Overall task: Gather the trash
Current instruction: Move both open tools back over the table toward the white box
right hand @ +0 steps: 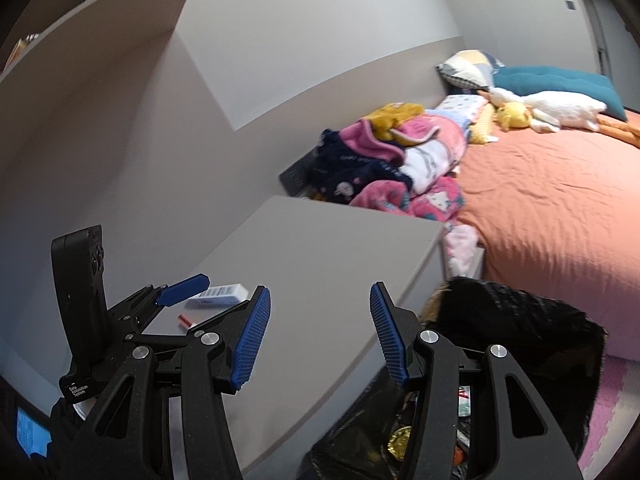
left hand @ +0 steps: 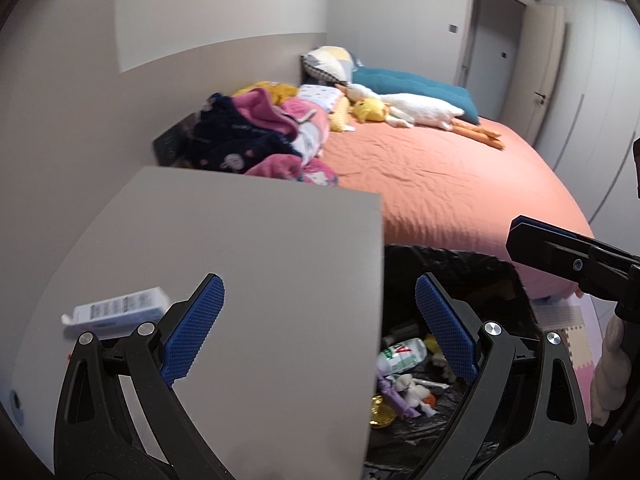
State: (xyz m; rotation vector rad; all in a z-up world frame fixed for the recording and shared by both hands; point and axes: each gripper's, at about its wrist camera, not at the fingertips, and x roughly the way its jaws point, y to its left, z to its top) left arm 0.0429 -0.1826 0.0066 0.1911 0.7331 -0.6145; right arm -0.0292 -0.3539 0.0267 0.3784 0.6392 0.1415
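Left wrist: carton (left hand: 116,309) left of tool (left hand: 320,328).

A small box (left hand: 116,309) lies on the bench (left hand: 260,264), with the trash bag (left hand: 500,280) right of it, before the bed (left hand: 460,184).

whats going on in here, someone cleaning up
A person with a gripper in each hand is collecting trash by a grey nightstand next to the bed. Both the left gripper and the right gripper are open and hold nothing. A black trash bag beside the nightstand already holds a plastic bottle and other scraps. A small white box and a small red item lie on the nightstand, not yet picked up.
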